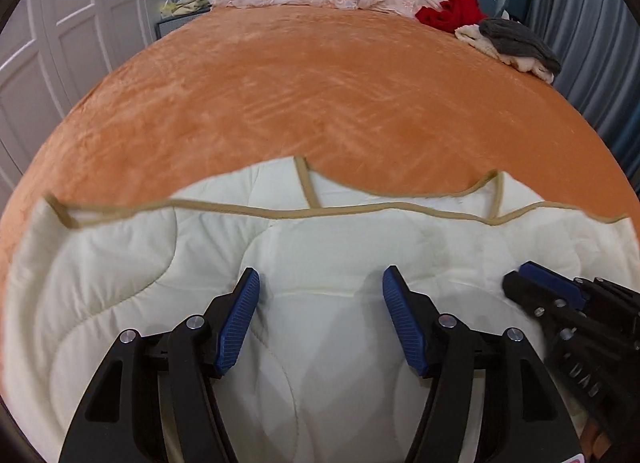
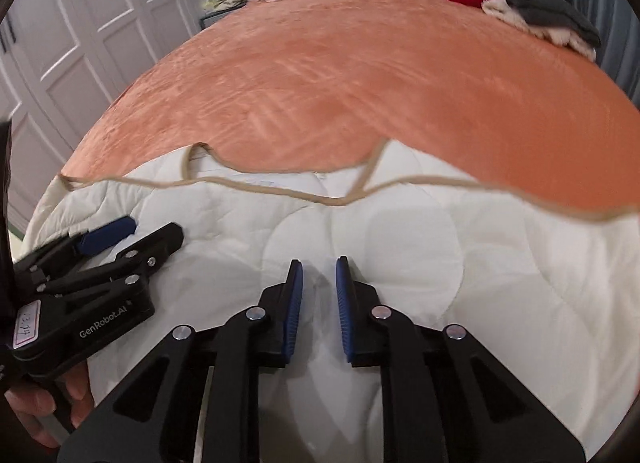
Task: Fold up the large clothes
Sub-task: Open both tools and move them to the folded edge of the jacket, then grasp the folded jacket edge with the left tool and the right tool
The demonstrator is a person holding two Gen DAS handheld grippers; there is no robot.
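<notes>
A white wardrobe (image 1: 60, 43) is standing at the left, beside a bed (image 1: 320, 95) under an orange cover. On the bed's near end a cream quilted garment (image 1: 120, 263) with tan edging is lying spread out. The left claw (image 1: 320, 283) is hovering over it, released, jaws wide with nothing between them. Just to its right, the right claw (image 2: 318, 267) is hanging over the same garment, jaws narrowed to a slim gap and gripping nothing. At the far right a red cloth (image 1: 452, 11) and grey knit (image 1: 516, 39) are lying piled.
</notes>
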